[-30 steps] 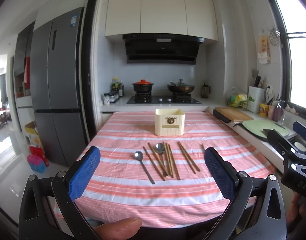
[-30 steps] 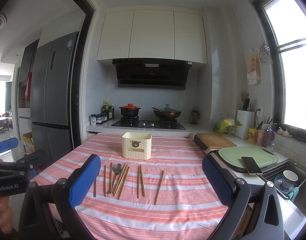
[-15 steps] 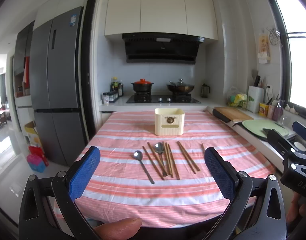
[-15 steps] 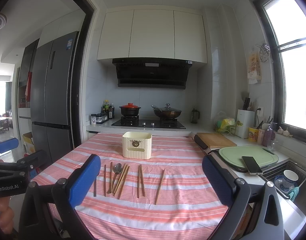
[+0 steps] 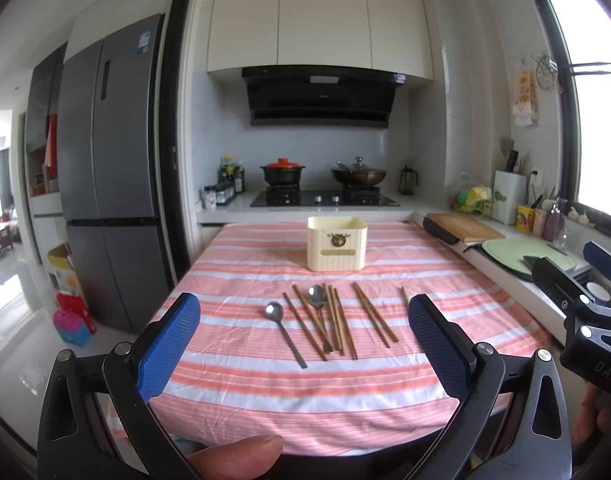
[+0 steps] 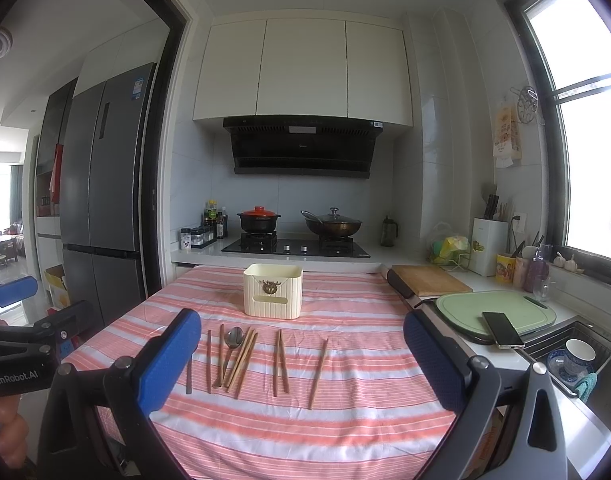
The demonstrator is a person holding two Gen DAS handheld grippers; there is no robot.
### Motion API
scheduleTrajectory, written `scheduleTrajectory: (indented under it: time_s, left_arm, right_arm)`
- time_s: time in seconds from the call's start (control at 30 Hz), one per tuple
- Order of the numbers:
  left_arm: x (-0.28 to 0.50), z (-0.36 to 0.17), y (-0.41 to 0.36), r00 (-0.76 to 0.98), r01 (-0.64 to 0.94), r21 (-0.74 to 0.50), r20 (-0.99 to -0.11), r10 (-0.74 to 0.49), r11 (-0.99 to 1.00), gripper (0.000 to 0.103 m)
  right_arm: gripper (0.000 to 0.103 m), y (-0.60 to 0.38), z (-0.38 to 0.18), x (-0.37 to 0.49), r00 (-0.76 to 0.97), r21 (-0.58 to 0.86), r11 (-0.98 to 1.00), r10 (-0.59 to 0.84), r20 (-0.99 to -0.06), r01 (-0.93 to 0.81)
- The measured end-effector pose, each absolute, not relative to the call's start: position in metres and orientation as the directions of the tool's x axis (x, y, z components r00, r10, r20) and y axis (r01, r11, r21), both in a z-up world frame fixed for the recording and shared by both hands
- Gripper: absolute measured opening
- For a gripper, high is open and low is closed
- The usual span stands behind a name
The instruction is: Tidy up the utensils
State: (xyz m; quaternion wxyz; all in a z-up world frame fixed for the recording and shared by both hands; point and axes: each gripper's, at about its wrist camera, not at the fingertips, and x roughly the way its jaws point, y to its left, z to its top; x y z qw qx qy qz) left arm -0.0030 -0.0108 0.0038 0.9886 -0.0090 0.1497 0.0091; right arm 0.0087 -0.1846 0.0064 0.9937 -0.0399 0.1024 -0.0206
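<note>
A grey fridge stands at the left. On the hob at the back sit a black pot with a red lid and a wok with a glass lid. At the right lie a wooden cutting board and a green board with a phone on it.

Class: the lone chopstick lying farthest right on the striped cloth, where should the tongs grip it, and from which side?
Grip the lone chopstick near mid-length, coming straight down with the right tongs, jaws spanning its width. It lies flat and thin, pointing away, with bare cloth both sides, so likely nothing blocks either finger.
</note>
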Motion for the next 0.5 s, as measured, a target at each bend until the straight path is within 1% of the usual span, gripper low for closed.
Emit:
scheduleTrajectory:
  time_s: [0.5]
  left_arm:
    - [-0.0021, 0.0059, -0.0139, 0.956, -0.017, -0.012, -0.294, 0.013, 1.000, 0.103]
  right_arm:
    - [0.103, -0.1866, 0.0053, 0.0074, 0.978, -0.084, 0.996, -0.049, -0.201, 0.033]
